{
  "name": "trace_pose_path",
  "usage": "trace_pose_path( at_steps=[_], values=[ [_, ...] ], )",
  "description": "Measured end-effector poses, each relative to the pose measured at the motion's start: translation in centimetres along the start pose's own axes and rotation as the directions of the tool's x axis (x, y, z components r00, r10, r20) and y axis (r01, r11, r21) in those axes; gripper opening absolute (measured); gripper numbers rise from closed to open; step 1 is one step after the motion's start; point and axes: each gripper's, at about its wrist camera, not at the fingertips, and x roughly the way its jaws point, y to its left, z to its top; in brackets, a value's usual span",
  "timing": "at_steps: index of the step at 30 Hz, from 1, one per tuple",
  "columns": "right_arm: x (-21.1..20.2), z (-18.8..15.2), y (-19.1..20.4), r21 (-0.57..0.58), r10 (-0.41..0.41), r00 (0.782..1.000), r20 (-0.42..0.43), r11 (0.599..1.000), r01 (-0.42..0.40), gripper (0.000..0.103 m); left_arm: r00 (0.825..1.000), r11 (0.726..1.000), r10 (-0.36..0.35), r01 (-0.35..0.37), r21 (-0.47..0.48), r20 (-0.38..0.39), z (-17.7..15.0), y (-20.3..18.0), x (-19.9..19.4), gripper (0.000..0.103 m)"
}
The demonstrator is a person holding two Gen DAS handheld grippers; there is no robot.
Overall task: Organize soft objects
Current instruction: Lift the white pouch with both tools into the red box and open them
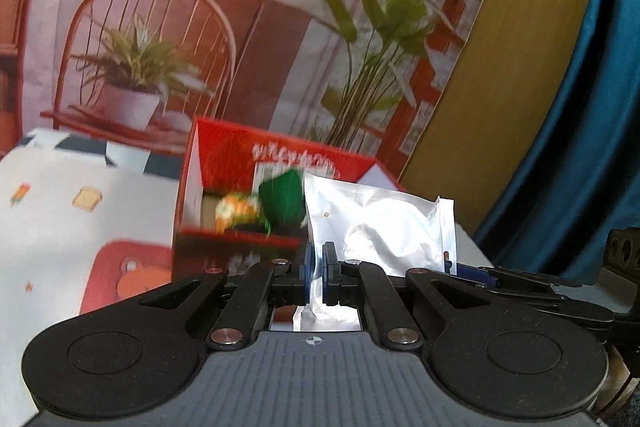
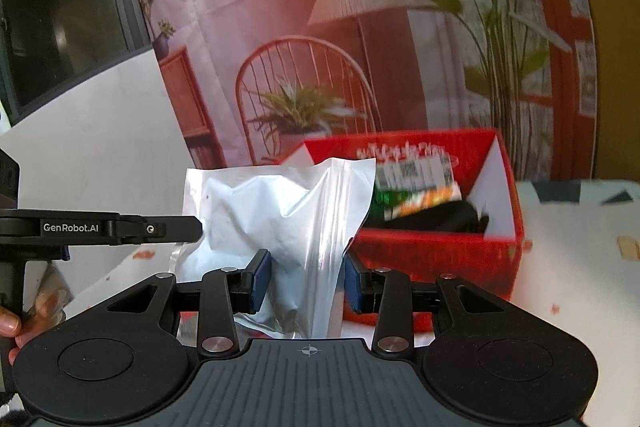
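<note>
both claws pinch the same white plastic pouch [image 1: 380, 223], which is off the table and stands upright between the two cameras. in the left wrist view the left gripper [image 1: 319, 275] has its blue pads nearly pressed together on a thin edge of the pouch at lower centre, and the rest of the bag rises to the right of them. in the right wrist view the right gripper [image 2: 306, 281] is closed on a thicker, bulging part of the pouch [image 2: 280, 211], its pads set a little apart with the crinkled plastic squeezed between them; the left gripper's black arm reaches in from the left edge to touch the bag's side. behind the pouch, at centre right of that view, sits an open red box [image 2: 440, 251] on the patterned tablecloth [image 2: 572, 259], with green, orange and black soft items inside (too blurred to name). a printed backdrop [image 2: 320, 27] showing a chair, lamp and plants fills the upper frame.
</note>
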Motion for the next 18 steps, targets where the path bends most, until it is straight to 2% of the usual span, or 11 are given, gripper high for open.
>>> trace_pose_path(
  at_steps=[10,18],
  values=[
    [2.2,4.8,-1.5,-0.024,-0.009,0.999,0.035,1.000,0.010,0.035,1.000,1.000,0.002,-0.002,0.002,0.022,4.2,0.1,3.2,0.006],
    [6.0,7.3,-3.4,-0.033,-0.040,0.999,0.020,0.999,0.041,0.035,0.999,0.999,0.032,-0.032,-0.009,0.000,6.4,1.1,7.3,0.006]
  ],
)
